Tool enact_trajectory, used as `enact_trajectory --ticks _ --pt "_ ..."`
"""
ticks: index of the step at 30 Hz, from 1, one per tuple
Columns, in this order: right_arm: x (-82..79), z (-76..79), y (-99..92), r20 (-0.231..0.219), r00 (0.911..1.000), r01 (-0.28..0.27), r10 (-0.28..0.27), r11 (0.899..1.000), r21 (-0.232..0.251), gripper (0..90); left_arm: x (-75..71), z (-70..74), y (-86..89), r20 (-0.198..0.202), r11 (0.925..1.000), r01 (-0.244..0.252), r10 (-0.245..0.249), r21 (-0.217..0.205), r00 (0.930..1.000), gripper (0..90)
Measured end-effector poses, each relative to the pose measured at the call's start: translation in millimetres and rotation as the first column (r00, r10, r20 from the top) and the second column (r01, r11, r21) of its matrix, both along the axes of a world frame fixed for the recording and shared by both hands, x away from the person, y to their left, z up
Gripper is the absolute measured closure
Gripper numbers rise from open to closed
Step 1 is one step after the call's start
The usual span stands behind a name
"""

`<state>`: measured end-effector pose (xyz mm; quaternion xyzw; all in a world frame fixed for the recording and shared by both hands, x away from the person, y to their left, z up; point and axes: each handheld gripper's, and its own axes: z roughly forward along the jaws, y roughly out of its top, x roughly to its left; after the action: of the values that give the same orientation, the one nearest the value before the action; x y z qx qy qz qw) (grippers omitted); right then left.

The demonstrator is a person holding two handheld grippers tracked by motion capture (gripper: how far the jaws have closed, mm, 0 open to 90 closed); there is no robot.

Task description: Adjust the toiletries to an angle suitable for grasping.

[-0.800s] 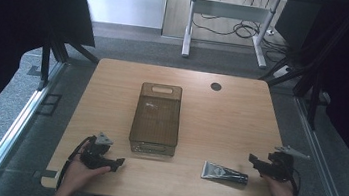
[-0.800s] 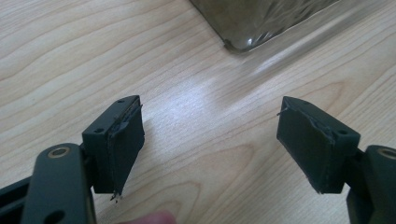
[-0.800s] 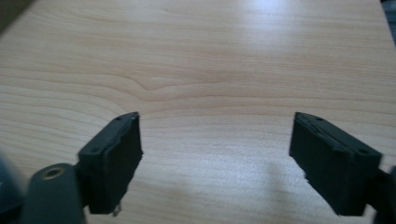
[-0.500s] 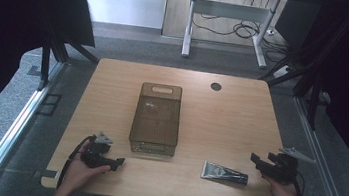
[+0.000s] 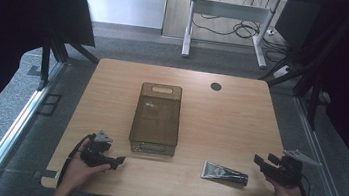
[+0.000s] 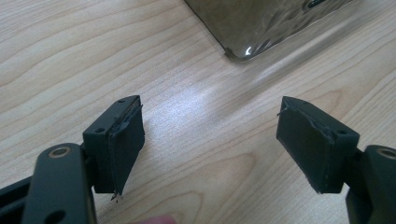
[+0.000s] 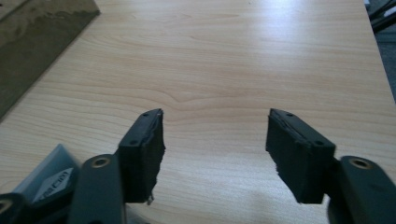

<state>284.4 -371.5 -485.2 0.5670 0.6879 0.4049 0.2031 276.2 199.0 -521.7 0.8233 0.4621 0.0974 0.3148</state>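
Right now the right hand-held gripper point(image 5: 267, 163) hangs at the tabletop's point(image 5: 240, 121) near right edge, jaws spread wide with nothing between them. Just beside it, towards the middle, lies the tube point(image 5: 224, 172), flat on the wood with its wide crimped end pointing away from the gripper and its narrow cap end nearest. In the right gripper view its end peeks in at the lower left corner point(image 7: 51, 179), beside the left jaw, not between the two. I'd judge it light, soft-walled and a bit slick, so it should dent under a hard squeeze; the firmer shoulder near the cap looks the safest place to pinch. Over on the left, the other hand-held gripper point(image 5: 115, 161) rests low, jaws likewise apart and empty. Farther back, mid-table, stands the bin point(image 5: 156, 118), smoky and see-through.
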Motion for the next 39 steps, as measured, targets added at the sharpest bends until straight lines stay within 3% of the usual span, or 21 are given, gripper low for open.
enact_trajectory --ticks 8,13,19,24,25,28,29,30,31,32,33,34,35,39 --pt "-1.6 5.5 5.6 -0.009 0.9989 -0.047 0.047 0.999 0.002 52.9 0.5 2.1 0.3 0.001 0.9999 0.004 -0.004 -0.01 1.0 24.2" --pt "-3.0 9.5 8.5 -0.012 0.9969 -0.078 0.078 0.997 -0.024 61.7 -0.6 3.7 0.2 0.004 1.0 0.001 -0.001 -0.007 1.0 24.2" --pt "-4.8 19.0 25.1 -0.048 0.9823 -0.184 0.181 0.98 -0.074 75.0 -2.7 4.6 -3.5 0.004 0.9999 0.01 -0.01 -0.013 0.9999 24.3" --pt "-0.4 28.8 42.9 -0.111 0.9588 -0.274 0.262 0.955 -0.116 82.5 -3.3 8.2 -0.5 0.015 0.9997 0.01 -0.01 -0.022 0.9998 24.2" --pt "-0.4 28.8 42.9 -0.111 0.9588 -0.274 0.262 0.955 -0.116 82.5 -3.3 8.2 -0.5 0.015 0.9997 0.01 -0.01 -0.022 0.9998 24.3" --pt "3.1 36.0 59.2 -0.157 0.9343 -0.341 0.32 0.93 -0.134 83.9 -5.0 11.5 2.3 0.022 0.9993 -0.002 0.003 -0.038 0.9998 24.3" --pt "3.1 36.0 59.2 -0.157 0.9343 -0.341 0.32 0.93 -0.134 83.9 -5.2 12.3 2.9 0.025 0.9993 -0.002 0.003 -0.038 0.9997 24.3" --pt "5.2 38.8 66.8 -0.182 0.9198 -0.374 0.348 0.917 -0.14 85.3 -5.4 12.9 3.2 0.025 0.9992 -0.001 0.002 -0.041 0.9997 24.2" --pt "5.2 38.8 66.8 -0.182 0.9198 -0.374 0.348 0.917 -0.14 85.3 -5.5 13.2 3.3 0.026 0.9991 -0.002 0.003 -0.042 0.9997 24.2" --pt "7.7 40.5 74.4 -0.204 0.9043 -0.407 0.375 0.901 -0.148 86.9 -5.5 13.2 3.2 0.026 0.9991 -0.001 0.003 -0.042 0.9997 24.2" --pt "9.0 41.0 78.0 -0.216 0.8972 -0.421 0.385 0.895 -0.151 87.6 -5.0 12.5 2.6 0.025 0.9994 0.002 -0.002 -0.036 0.9997 24.3" --pt "9.0 41.0 78.0 -0.216 0.8972 -0.421 0.385 0.895 -0.151 87.6 -5.0 12.5 2.6 0.025 0.9994 0.002 -0.002 -0.036 0.9997 24.3" --pt "12.2 41.1 85.5 -0.243 0.8788 -0.454 0.411 0.877 -0.159 88.7 -4.7 11.5 1.1 0.022 0.9995 0.006 -0.005 -0.031 0.9997 24.2" --pt "16.9 39.0 96.9 -0.296 0.8505 -0.498 0.435 0.847 -0.185 89.3 -4.7 10.2 -1.4 0.018 0.9995 0.015 -0.014 -0.029 0.9997 24.2"
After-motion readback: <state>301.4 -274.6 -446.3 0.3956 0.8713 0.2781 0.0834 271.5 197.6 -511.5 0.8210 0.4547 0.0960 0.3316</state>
